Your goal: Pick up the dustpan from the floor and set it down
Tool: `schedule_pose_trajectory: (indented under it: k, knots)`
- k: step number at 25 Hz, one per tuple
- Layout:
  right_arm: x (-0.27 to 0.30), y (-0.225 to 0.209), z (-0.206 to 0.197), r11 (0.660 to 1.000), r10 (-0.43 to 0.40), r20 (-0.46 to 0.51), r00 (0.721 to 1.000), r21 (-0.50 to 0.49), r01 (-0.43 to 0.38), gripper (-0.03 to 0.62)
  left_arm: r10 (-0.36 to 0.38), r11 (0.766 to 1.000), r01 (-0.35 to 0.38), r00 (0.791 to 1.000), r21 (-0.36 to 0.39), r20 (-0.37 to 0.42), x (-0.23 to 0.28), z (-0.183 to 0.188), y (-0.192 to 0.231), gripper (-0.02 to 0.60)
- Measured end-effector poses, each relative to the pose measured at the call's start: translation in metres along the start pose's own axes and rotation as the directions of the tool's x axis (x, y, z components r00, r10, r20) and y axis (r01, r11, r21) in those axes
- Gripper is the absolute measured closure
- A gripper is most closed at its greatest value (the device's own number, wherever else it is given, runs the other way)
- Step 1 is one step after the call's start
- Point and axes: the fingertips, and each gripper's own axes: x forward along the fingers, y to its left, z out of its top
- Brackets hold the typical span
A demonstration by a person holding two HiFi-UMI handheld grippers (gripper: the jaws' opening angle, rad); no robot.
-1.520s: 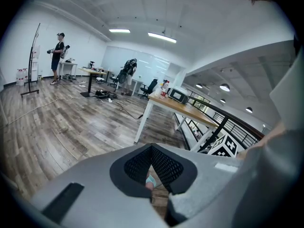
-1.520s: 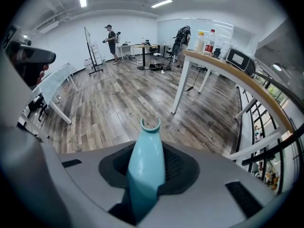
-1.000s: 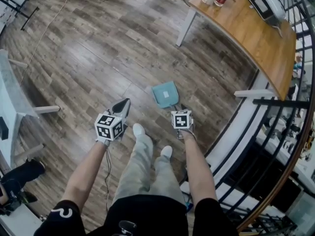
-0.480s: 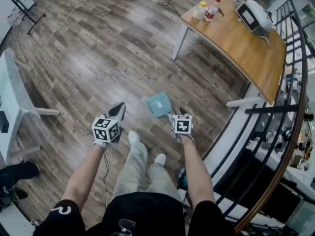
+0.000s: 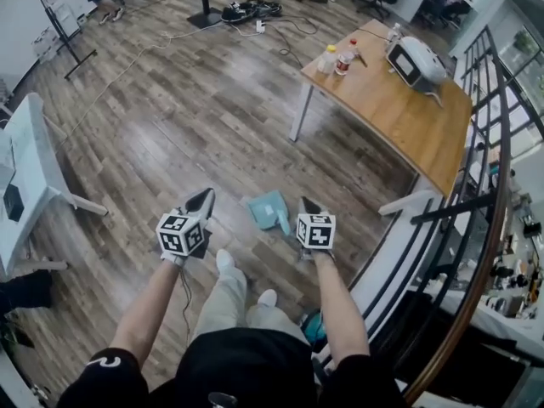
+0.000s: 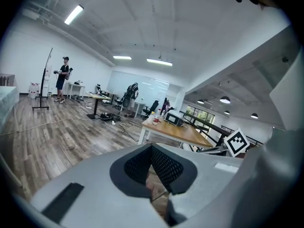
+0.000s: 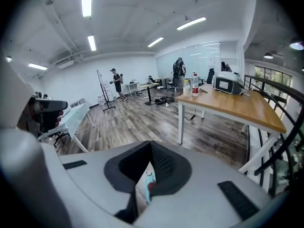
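Observation:
The teal dustpan (image 5: 266,208) lies flat on the wooden floor in the head view, just ahead of the person's feet, its handle pointing toward them. My right gripper (image 5: 306,202) hangs in the air to its right; its jaws have just been closing and are shut with nothing between them. In the right gripper view a sliver of the dustpan (image 7: 144,188) shows far below, through the slot under the right gripper (image 7: 151,146). My left gripper (image 5: 204,195) is held up on the dustpan's left, also shut and empty. The left gripper (image 6: 152,148) points across the room.
A wooden table (image 5: 399,113) with bottles (image 5: 336,58) and a white device (image 5: 414,62) stands at the upper right. A black railing (image 5: 480,202) curves along the right. A white table (image 5: 25,168) is at the left. Cables (image 5: 246,11) lie far ahead.
Both grippers have risen from near the floor and the head view has lifted with them. The dustpan stays on the floor and looks smaller. The right gripper has drawn away from its handle.

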Motion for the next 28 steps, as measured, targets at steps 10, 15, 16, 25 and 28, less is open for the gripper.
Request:
schedule_pose_trajectory:
  k: [10, 15, 16, 25, 28]
  knots:
    - [-0.118, 0.011, 0.050, 0.998, 0.057, 0.166, 0.984, -0.034, -0.052, 0.600, 0.034, 0.999, -0.037, 0.992, 0.017, 0.121, -0.065, 0.041, -0.071, 0.584]
    - [-0.164, 0.019, 0.064, 0.994, 0.095, 0.233, 0.968, -0.071, -0.080, 0.600, 0.026, 0.999, -0.032, 0.988, 0.040, 0.152, -0.093, 0.053, -0.103, 0.584]
    - [-0.171, 0.020, 0.066, 0.993, 0.101, 0.243, 0.965, -0.078, -0.084, 0.600, 0.024, 0.999, -0.030, 0.987, 0.042, 0.156, -0.098, 0.054, -0.108, 0.584]
    - [-0.218, 0.013, 0.060, 0.992, 0.110, 0.281, 0.953, -0.095, -0.087, 0.600, 0.013, 0.999, -0.018, 0.988, 0.031, 0.153, -0.123, 0.049, -0.143, 0.584]
    - [-0.226, 0.007, 0.055, 0.993, 0.107, 0.281, 0.954, -0.087, -0.085, 0.600, 0.004, 0.999, -0.010, 0.988, 0.037, 0.152, -0.126, 0.050, -0.154, 0.584]
